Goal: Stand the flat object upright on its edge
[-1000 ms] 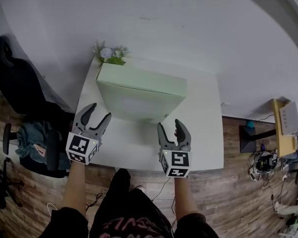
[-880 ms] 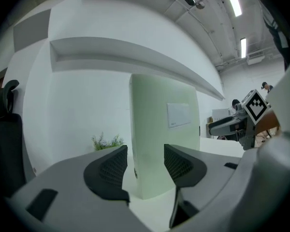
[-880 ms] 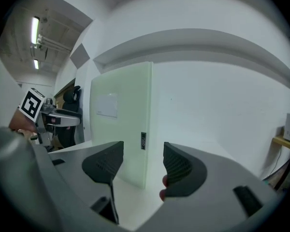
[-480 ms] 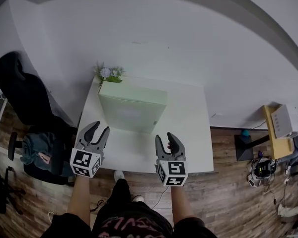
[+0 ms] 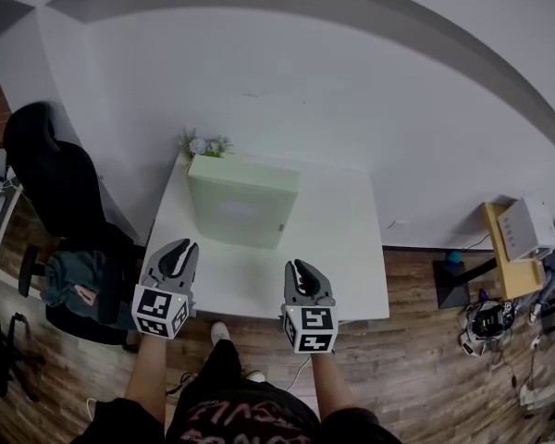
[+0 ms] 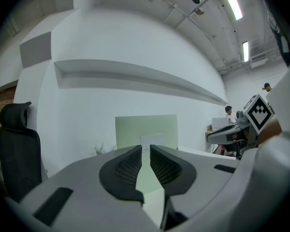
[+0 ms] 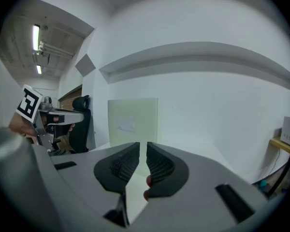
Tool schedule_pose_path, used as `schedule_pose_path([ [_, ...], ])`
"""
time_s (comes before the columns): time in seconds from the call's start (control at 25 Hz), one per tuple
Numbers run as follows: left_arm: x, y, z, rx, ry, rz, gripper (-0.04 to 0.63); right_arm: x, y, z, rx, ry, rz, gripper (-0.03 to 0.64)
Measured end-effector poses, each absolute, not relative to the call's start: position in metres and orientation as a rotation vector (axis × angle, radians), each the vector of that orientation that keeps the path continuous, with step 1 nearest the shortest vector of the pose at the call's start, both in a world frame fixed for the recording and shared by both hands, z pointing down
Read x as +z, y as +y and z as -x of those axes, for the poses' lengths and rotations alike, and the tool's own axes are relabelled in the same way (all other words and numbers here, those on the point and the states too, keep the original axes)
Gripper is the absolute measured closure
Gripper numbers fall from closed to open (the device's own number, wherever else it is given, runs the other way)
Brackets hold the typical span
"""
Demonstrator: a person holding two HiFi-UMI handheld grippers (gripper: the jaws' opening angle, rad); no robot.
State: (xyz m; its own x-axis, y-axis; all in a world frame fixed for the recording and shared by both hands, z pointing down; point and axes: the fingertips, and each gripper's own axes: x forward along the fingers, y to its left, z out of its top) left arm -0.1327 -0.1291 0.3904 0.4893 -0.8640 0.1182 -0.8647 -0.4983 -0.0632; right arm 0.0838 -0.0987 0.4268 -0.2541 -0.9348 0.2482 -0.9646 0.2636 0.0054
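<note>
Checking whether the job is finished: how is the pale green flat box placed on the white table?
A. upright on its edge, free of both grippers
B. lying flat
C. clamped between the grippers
A: the pale green flat box stands on edge on the white table; the left gripper and right gripper are apart from it, their fingers having just been closing on nothing.

Forearms reach forward, parallel; left gripper [image 5: 178,251] and right gripper [image 5: 302,268] jaws have just been closing, a narrow gap left, nothing between.
</note>
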Motion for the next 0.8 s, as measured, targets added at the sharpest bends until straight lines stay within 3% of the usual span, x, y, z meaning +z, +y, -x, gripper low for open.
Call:
schedule_pose_path([
  [0.4, 0.373, -0.098, 0.134, 0.233, -1.622, -2.719, 0.58, 0.413, -0.073, -0.079, 0.157, -2.337, -1.754, 0.584],
  [0.8, 0.366, -0.086, 0.123, 0.214, -1.611, -2.71, 0.581, 0.406, -0.06, -0.091, 0.163, -2.344, -1.787, 0.591],
])
